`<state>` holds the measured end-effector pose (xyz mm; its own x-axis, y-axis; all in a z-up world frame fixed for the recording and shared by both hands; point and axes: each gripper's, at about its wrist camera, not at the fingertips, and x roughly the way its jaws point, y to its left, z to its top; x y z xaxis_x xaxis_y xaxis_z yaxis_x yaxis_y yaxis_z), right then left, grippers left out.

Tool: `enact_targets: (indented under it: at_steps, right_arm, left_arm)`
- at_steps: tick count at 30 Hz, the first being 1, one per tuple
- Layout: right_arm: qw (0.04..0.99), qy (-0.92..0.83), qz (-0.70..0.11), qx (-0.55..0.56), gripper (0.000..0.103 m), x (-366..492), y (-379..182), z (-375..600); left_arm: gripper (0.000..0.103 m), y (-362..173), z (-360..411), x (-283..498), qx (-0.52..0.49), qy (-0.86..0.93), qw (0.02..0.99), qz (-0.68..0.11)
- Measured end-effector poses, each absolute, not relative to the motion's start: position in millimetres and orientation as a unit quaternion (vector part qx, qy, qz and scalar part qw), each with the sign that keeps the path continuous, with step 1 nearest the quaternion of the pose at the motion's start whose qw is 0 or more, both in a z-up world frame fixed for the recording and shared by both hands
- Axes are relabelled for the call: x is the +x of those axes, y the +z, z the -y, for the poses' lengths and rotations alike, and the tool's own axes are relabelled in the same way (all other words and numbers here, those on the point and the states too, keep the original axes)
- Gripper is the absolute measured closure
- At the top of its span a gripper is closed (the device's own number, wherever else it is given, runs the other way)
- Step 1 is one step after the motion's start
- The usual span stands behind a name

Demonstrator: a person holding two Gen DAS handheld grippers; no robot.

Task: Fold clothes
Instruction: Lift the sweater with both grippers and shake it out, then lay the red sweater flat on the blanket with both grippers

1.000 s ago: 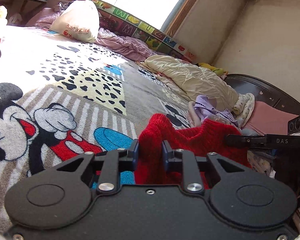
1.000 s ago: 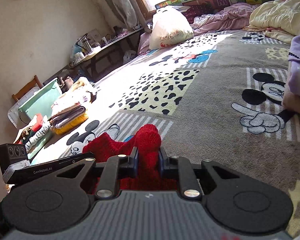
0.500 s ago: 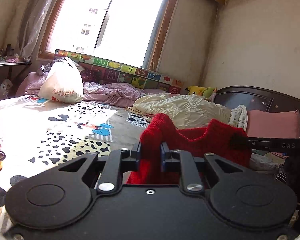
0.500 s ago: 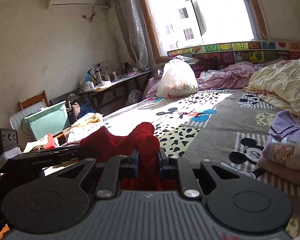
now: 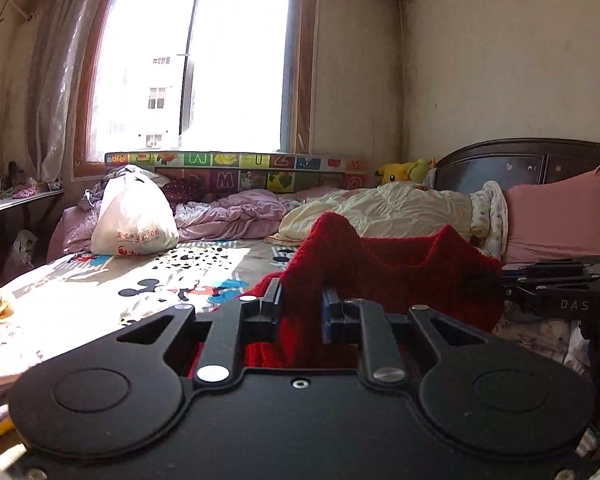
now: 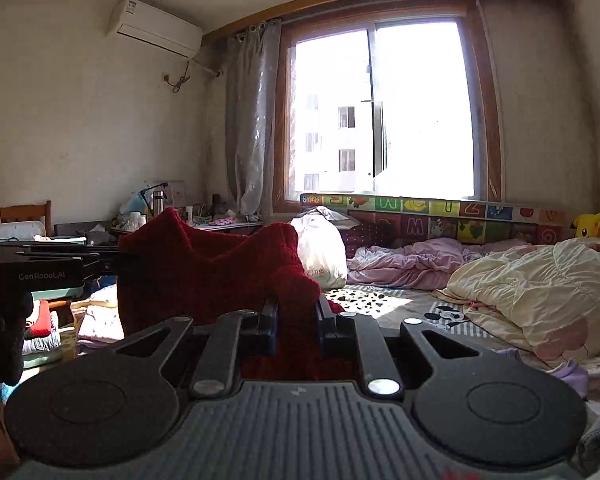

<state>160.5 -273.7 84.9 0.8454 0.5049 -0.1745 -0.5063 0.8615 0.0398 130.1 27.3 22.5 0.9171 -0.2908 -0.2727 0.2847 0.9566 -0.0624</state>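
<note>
So the left gripper (image 5: 300,300) and right gripper (image 6: 296,312) each pinch the red sweater (image 5: 392,268) aloft, unfolded, with every fold seemingly left.

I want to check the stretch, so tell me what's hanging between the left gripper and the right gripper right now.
The red knit garment spans it, sagging between the left gripper and right gripper, each shut on a top corner. Both wrist views show this.
</note>
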Motion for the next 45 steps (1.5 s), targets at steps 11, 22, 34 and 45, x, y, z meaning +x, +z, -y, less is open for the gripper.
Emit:
enact_targets:
  at_steps: [11, 22, 34, 45]
  right_arm:
    - [0.908, 0.261, -0.326, 0.019, 0.084, 100.7, -107.3, 261.4]
    - [0.875, 0.282, -0.394, 0.019, 0.061, 39.2, -104.1, 266.7]
    - [0.877, 0.292, -0.359, 0.13, 0.038, 55.5, -64.1, 301.9]
    - [0.901, 0.173, -0.36, 0.171, 0.037, 101.4, -119.9, 295.6]
  left_arm:
    - [0.085, -102.6, -7.3, 49.9, 0.04, -0.172, 0.931, -0.318]
    - [0.062, -95.2, -31.2, 18.9, 0.04, -0.228, 0.895, -0.381]
    - [0.044, -73.2, -70.5, 96.9, -0.149, -0.112, 0.915, -0.358]
    - [0.084, -87.5, -82.3, 171.8, -0.215, -0.023, 0.906, -0.363]
